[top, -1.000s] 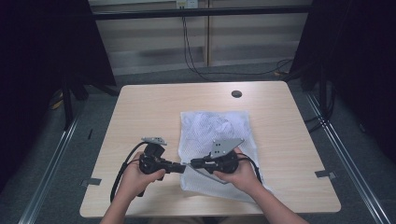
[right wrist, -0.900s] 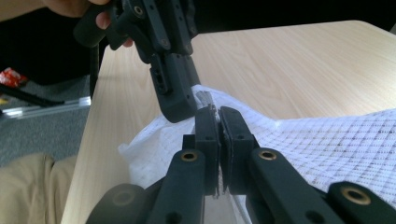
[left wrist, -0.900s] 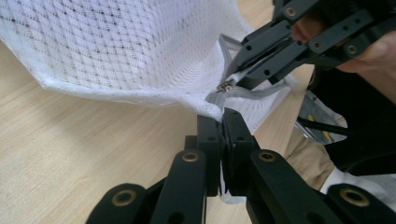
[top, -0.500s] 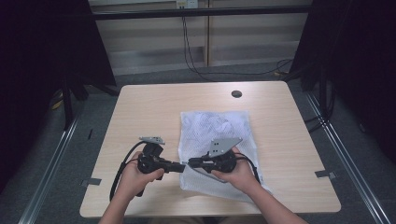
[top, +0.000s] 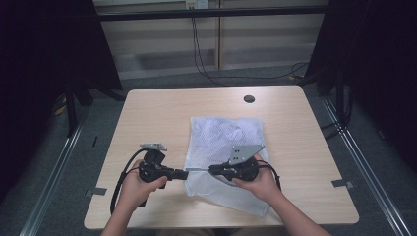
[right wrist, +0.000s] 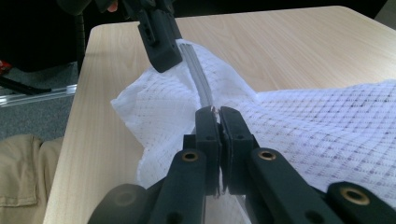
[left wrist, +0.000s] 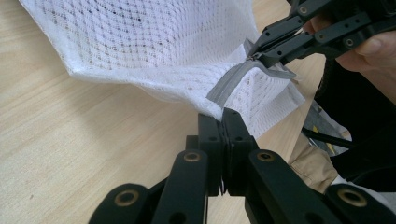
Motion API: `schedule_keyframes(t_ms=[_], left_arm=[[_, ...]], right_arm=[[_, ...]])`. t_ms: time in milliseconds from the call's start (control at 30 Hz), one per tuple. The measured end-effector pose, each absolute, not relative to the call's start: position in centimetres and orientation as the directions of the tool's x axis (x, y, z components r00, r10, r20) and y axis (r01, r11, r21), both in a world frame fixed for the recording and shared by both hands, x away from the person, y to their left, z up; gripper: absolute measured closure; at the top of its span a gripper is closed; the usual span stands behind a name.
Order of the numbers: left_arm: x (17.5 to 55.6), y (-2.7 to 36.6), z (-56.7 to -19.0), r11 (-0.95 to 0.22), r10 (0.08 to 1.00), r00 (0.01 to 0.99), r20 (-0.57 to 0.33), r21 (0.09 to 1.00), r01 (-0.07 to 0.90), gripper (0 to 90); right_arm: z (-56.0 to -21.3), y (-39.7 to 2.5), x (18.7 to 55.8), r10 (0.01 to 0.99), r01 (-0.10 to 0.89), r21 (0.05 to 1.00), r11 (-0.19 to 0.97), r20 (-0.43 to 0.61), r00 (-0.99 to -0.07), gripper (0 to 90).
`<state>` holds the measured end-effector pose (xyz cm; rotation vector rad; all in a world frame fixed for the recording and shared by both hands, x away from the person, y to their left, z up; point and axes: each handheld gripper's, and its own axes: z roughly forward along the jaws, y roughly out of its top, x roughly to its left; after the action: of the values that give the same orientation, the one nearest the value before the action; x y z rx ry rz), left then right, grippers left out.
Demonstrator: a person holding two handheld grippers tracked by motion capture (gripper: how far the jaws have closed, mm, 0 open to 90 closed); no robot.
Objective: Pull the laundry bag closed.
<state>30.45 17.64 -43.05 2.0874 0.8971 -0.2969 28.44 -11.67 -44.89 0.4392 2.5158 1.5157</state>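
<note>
A white mesh bag (top: 223, 140) with a grey zipper lies on the right half of the wooden table (top: 157, 113). My left gripper (top: 186, 174) is shut on the bag's near-left corner, at the end of the zipper (left wrist: 231, 84), and its jaws (left wrist: 223, 119) pinch the mesh. Just to its right, my right gripper (top: 211, 170) is shut on the zipper pull, which is held between its closed jaws (right wrist: 218, 114). The two grippers face each other tip to tip, and a short stretch of zipper (right wrist: 198, 74) is taut between them. The corner is lifted slightly off the table.
A black round grommet (top: 249, 99) sits near the table's far edge. Bare wood stretches left of the bag and behind it. Cables trail from both grippers toward the near edge. Dark curtains and metal floor rails flank the table.
The grippers have drawn slightly apart: the left one has shifted a little left and the right one a little right, baring a short stretch of zipper between them.
</note>
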Motion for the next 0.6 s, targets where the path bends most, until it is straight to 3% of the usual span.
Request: schedule_keyframes(t_ms=[600], left_arm=[[30.2, 17.5, -43.2, -0.409, 0.496, 0.721, -0.483, 0.602, 0.686, 88.4]], right_arm=[[-45.1, -12.8, 27.7, 0.311, 0.114, 0.878, 0.465, -0.041, -0.950, 87.0]])
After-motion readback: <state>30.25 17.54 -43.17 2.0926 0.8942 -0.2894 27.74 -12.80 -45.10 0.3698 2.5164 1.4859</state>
